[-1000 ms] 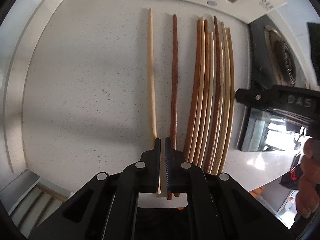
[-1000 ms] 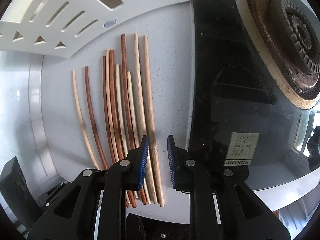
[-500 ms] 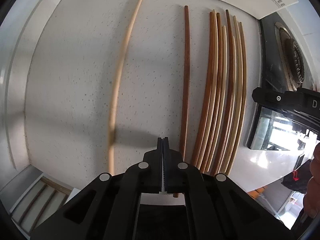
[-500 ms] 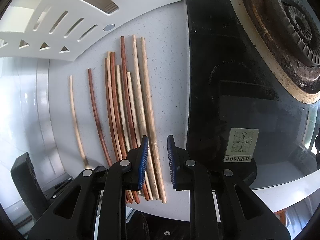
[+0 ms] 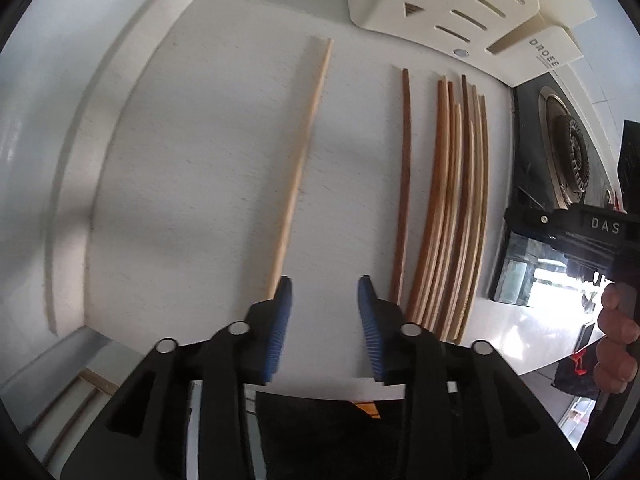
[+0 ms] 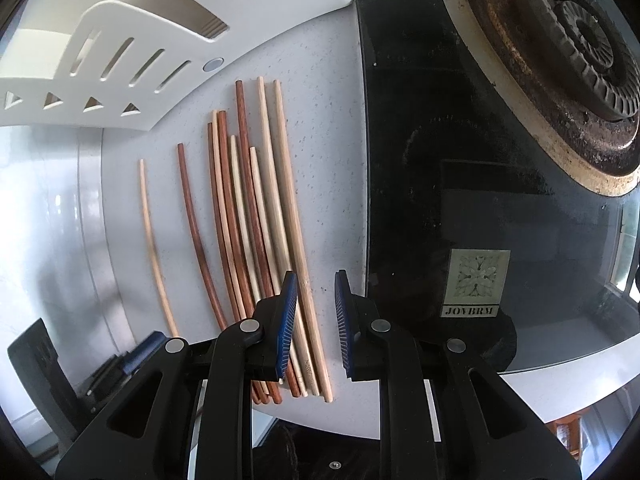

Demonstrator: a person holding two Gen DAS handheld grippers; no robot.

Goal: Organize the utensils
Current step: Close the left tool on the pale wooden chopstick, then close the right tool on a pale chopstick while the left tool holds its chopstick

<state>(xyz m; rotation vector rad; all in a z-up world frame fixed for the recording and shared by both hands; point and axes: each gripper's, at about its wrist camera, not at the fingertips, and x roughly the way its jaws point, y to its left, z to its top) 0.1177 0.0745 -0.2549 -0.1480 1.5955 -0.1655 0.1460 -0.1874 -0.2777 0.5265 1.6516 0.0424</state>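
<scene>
Home kitchen, gas burner, countertop

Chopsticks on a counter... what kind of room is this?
Most likely a home kitchen. A gas burner sits in a black glass stovetop, beside a white speckled counter with wooden chopsticks laid out and a white utensil rack behind.

Right gripper jaws apart, above light chopstick at edge of chopstick bunch on tabletop. Black stove beside.
</scene>
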